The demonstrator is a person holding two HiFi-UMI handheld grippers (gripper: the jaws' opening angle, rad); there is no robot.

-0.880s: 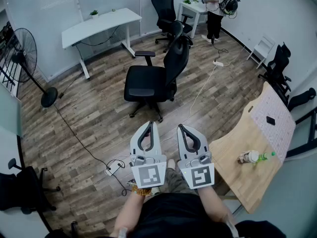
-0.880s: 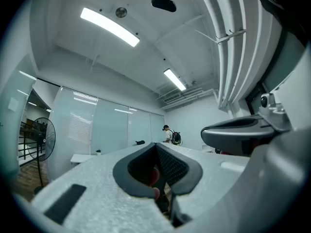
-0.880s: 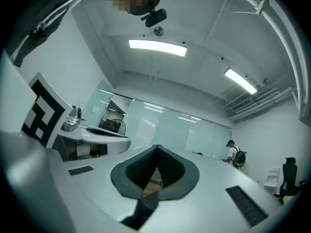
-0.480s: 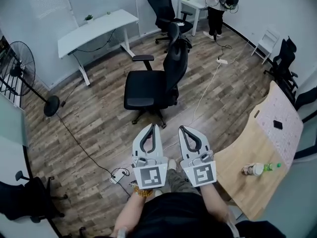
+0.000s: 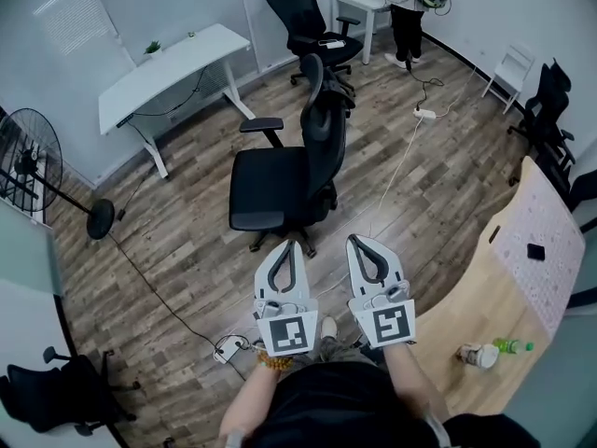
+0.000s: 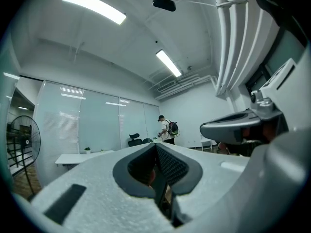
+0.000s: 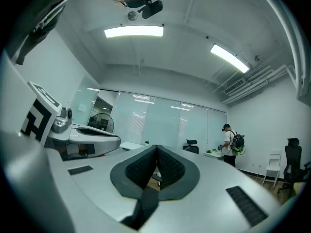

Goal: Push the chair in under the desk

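Observation:
A black office chair (image 5: 284, 180) stands on the wood floor in the middle of the room, its backrest toward me and its seat facing the white desk (image 5: 173, 63) at the back left. A stretch of floor separates chair and desk. My left gripper (image 5: 289, 244) and right gripper (image 5: 358, 240) are side by side just short of the chair's base, both shut with nothing between the jaws. In the left gripper view the left gripper (image 6: 156, 147) points level at the room; the right gripper (image 7: 156, 148) does likewise in the right gripper view.
A pedestal fan (image 5: 33, 171) stands at the left. A second black chair (image 5: 308, 26) and a person with a backpack (image 5: 410, 3) are by a small table at the back. A wooden table (image 5: 494, 297) with bottles is at my right. Cables and a power strip (image 5: 229, 348) lie on the floor.
I have moved closer to the chair; it sits nearer and lower in the head view. Both grippers stay shut, side by side.

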